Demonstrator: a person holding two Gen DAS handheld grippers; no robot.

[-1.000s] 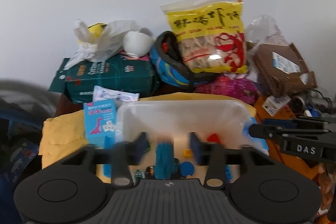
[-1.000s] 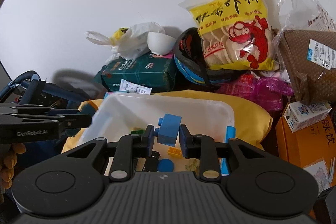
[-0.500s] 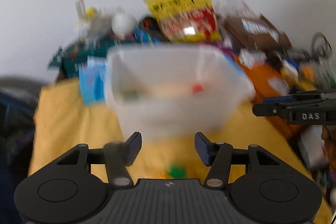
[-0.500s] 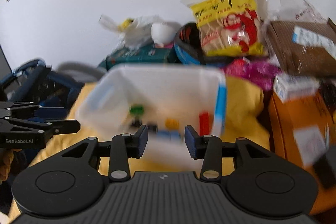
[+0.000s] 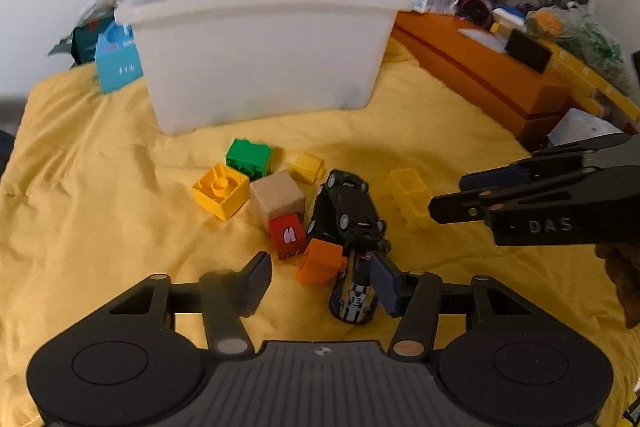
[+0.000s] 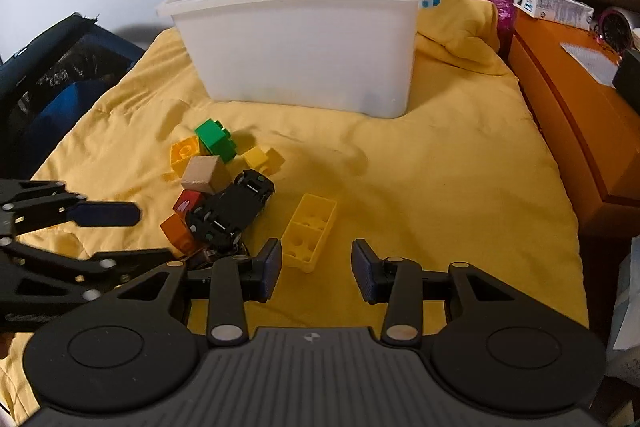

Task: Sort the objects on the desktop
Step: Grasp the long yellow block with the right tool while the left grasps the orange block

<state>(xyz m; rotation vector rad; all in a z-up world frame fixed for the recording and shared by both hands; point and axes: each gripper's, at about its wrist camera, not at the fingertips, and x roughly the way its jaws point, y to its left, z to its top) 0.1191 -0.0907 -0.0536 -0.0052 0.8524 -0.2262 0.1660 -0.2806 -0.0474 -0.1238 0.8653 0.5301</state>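
Note:
A pile of toys lies on the yellow cloth (image 5: 100,227) in front of the white bin (image 5: 260,59): green brick (image 5: 248,158), yellow square brick (image 5: 220,191), wooden cube (image 5: 278,197), red block (image 5: 286,237), black toy car (image 5: 348,211). My left gripper (image 5: 320,283) hangs low over the pile with its jaws closing. The orange brick (image 5: 320,261) and a second toy car (image 5: 354,301) lie between them, untouched by the pads. My right gripper (image 6: 318,269) is open and empty, just behind the long yellow brick (image 6: 308,231). The bin (image 6: 304,47) stands beyond.
Orange boxes (image 6: 580,115) line the right edge of the cloth. Snack bags, parcels and a plastic bag are stacked behind the bin against the wall. A dark blue bag (image 6: 60,79) sits at the left. Bare cloth lies right of the pile.
Both grippers have come down from above the bin to the cloth in front of it. The blue pieces seen between the jaws a second ago are gone, and the right jaws have opened wider.

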